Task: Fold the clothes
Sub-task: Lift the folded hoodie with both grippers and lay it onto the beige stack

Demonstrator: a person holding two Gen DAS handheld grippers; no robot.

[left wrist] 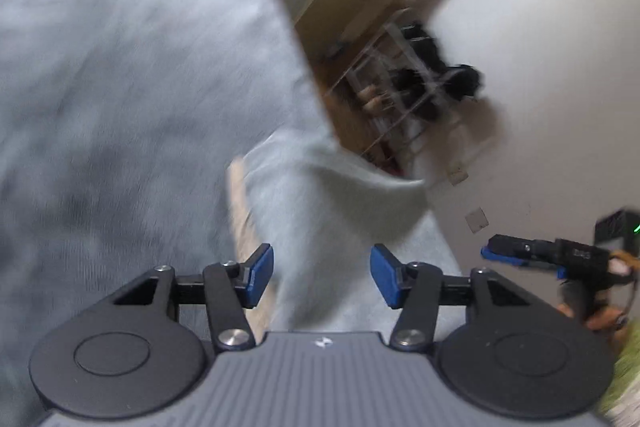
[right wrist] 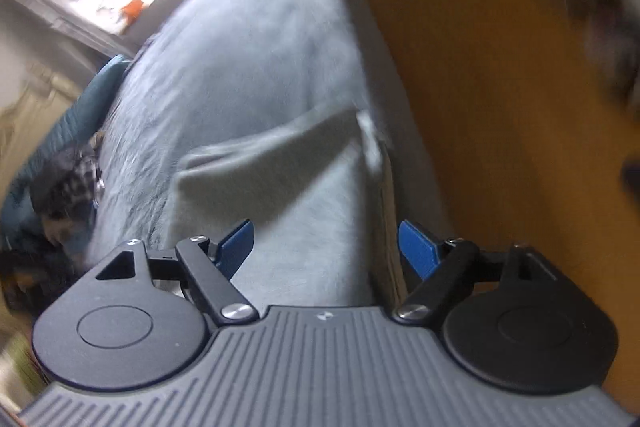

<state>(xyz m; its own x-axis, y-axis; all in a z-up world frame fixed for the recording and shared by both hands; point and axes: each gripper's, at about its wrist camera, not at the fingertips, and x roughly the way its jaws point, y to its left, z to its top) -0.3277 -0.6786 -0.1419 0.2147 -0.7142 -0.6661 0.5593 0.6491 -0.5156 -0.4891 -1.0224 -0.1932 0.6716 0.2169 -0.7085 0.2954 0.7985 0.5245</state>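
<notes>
A light grey garment [left wrist: 320,187] lies folded on a bed with a grey cover [left wrist: 100,67], blurred in both views. My left gripper [left wrist: 322,267] hovers over its near part, open, its blue pads apart with cloth showing below them but nothing pinched. In the right wrist view the same garment [right wrist: 272,163] lies on the grey cover [right wrist: 240,27], and a tan strip [right wrist: 386,211] runs along its right edge. My right gripper [right wrist: 326,239] is open above it, pads wide apart and touching no cloth. The right gripper [left wrist: 520,255] also shows at the right edge of the left wrist view.
A wire rack with dark items [left wrist: 420,87] stands against a white wall [left wrist: 540,67]. Orange-brown wooden floor [right wrist: 500,107] lies right of the bed. A teal blanket [right wrist: 92,95] and dark patterned clothes [right wrist: 68,179] sit at the bed's left side.
</notes>
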